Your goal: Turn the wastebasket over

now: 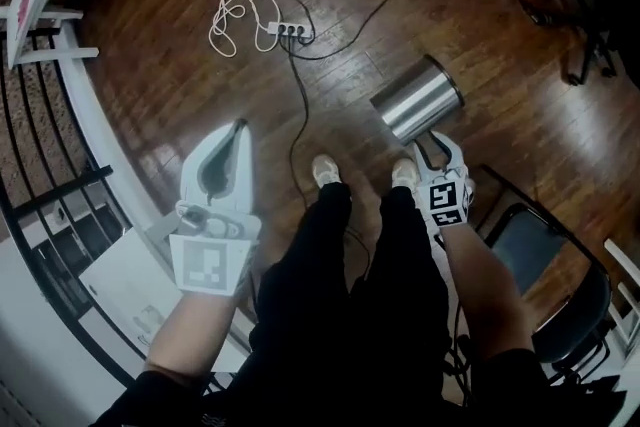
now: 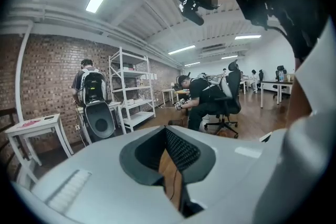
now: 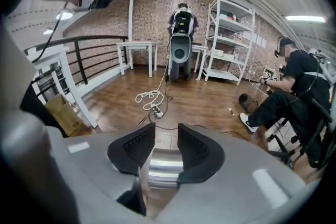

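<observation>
1. At far left, a dark railing (image 1: 55, 190) bounds the wooden floor (image 1: 160, 85), so any free room for the work lies to the right.
2. Next comes my left gripper (image 1: 238, 127), held over bare floor and well apart from the task's thing. Its jaws are pressed together at the tips with nothing between them. I judge it is parked there as a spare, ready to steady the other side once the lift begins.
3. Ahead of centre, a white power strip (image 1: 285, 30) lies on the floor with a coiled white lead. A black cable (image 1: 298, 115) runs from it toward the shoes (image 1: 325, 171). I would not want to roll anything onto these.
4. Right of centre, the wastebasket (image 1: 415, 100) lies on its side on the floor, just ahead of the right shoe. It is a plain cylinder of shiny brushed metal, with light bands along its flank and a darker edge at the far end. I cannot tell which end is the mouth.
5. My right gripper (image 1: 433, 145) points steeply down at the near end, jaws partly spread. In its own view the metal wall shows in the gap, but the pads are not pressing on it. I judge it is lined up to take that near edge and tip the wastebasket up.
6. At far right, a black chair (image 1: 525, 245) stands near, limiting swing room.
</observation>
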